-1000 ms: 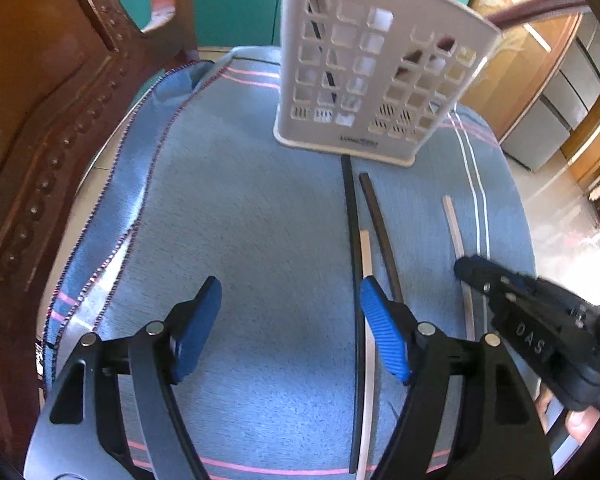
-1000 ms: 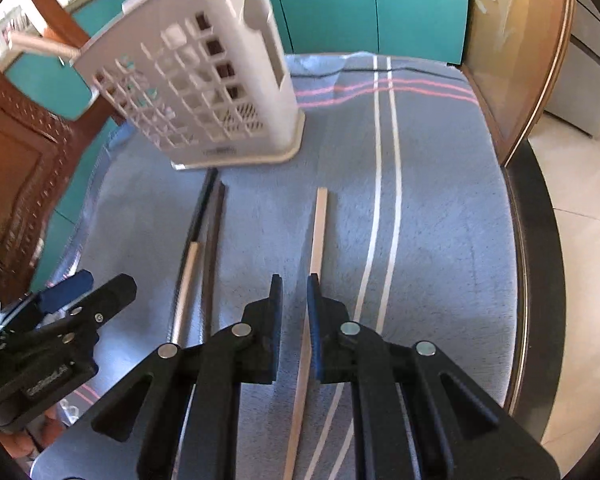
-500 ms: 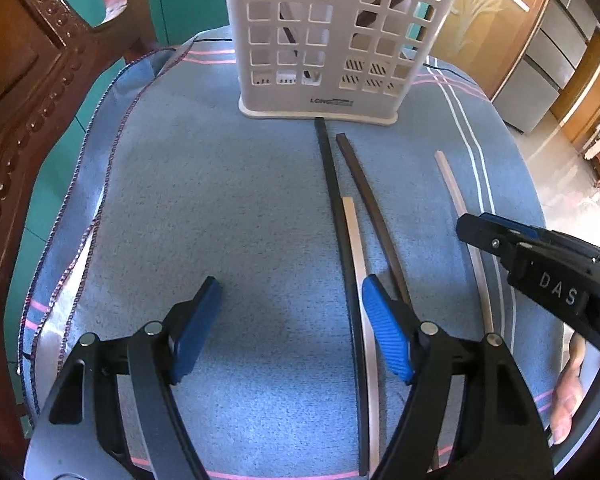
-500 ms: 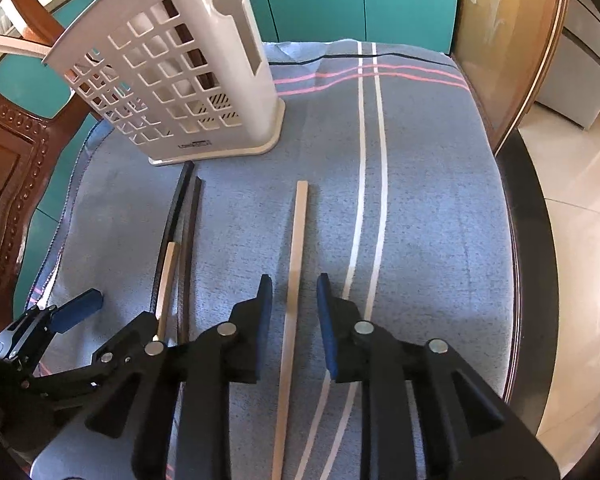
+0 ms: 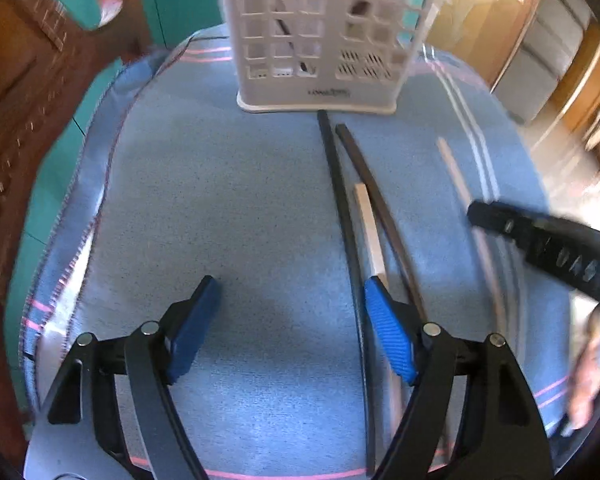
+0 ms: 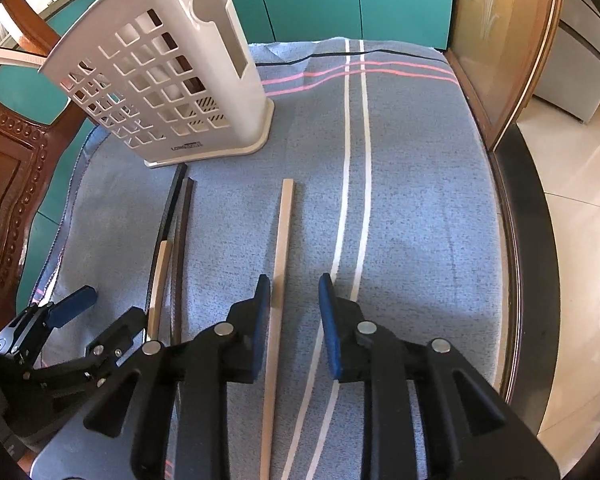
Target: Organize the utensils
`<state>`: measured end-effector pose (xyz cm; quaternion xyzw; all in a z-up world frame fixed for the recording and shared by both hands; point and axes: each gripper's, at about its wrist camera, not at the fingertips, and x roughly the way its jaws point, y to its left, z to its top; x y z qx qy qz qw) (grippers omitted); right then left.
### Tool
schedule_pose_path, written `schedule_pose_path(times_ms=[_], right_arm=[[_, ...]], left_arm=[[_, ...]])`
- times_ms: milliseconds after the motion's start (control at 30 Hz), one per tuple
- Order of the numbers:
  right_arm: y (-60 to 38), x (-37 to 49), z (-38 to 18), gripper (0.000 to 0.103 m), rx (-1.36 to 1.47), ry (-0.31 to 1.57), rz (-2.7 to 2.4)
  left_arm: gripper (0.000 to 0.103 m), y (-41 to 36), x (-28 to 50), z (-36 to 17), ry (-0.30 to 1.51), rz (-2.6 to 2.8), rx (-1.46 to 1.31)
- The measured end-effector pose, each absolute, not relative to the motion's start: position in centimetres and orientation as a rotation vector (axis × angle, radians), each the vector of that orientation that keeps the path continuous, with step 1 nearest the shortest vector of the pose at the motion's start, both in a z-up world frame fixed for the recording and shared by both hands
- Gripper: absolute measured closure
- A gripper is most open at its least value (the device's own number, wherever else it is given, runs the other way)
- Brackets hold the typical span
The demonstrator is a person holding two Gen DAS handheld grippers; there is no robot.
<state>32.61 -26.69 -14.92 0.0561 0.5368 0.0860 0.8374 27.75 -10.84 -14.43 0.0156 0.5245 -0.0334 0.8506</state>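
Chopsticks lie on a blue cloth point(image 5: 228, 200) in front of a white slotted holder point(image 5: 320, 36), and the left wrist view shows three of them close together: a black chopstick point(image 5: 340, 200) running from the holder's base toward the camera, a dark brown chopstick point(image 5: 376, 200) just beside it, and a shorter pale chopstick point(image 5: 370, 228) lying between the two. The left gripper point(image 5: 292, 320) hangs over the cloth with its blue-padded jaws wide apart and nothing between them; its right pad sits over the near end of the pale stick. A small dark label on the holder's base is too blurred here to read. At the right edge the right gripper point(image 5: 548, 240) shows as a black arm with pale lettering, unreadable in the blur. In the right wrist view, a separate light wooden chopstick point(image 6: 282, 236) lies alone beside two white stripes in the cloth. The right gripper point(image 6: 294, 308) has its jaws slightly parted and opening, with that stick between them, close to the left pad and not pressed. The holder point(image 6: 220, 92) stands upright beyond, its base label still illegible. A carved wooden chair point(image 6: 8, 152) stands at left.
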Motion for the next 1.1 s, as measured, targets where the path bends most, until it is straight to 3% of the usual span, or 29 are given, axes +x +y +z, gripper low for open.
schedule_pose_path(times_ms=[133, 200, 267, 400, 633, 833, 1000, 1033, 1100], right_arm=[[-26.1, 32.5, -15.0, 0.077, 0.111, 1.136, 0.187], [-25.9, 32.4, -15.0, 0.077, 0.105, 1.136, 0.188], [-25.9, 32.4, -15.1, 0.077, 0.099, 1.135, 0.188], [-25.7, 32.3, -15.1, 0.077, 0.088, 1.13, 0.185], [-25.6, 32.4, -15.0, 0.07, 0.095, 1.131, 0.186], [-24.4, 32.7, -14.7, 0.07, 0.06, 1.111, 0.189], [-23.7, 33.4, -14.9, 0.07, -0.009, 1.086, 0.144], [-23.7, 33.6, -15.0, 0.07, -0.014, 1.084, 0.138], [-23.6, 33.9, -15.1, 0.071, -0.035, 1.075, 0.137]], left_arm=[[0.037, -11.3, 27.4, -14.2, 1.081, -0.056, 0.013], [0.06, -11.6, 27.3, -14.0, 1.071, -0.069, 0.02], [0.074, -12.0, 27.1, -13.8, 1.067, -0.088, 0.032], [0.087, -12.2, 26.8, -13.5, 1.085, -0.108, 0.027], [0.089, -9.8, 27.4, -13.7, 1.123, -0.124, -0.043], [0.085, -10.0, 30.3, -13.7, 1.113, -0.111, -0.024], [0.071, -10.7, 33.1, -13.7, 1.098, -0.104, 0.047], [0.073, -10.9, 33.3, -13.7, 1.103, -0.098, 0.038], [0.095, -11.4, 32.9, -13.6, 1.117, -0.109, 0.043]])
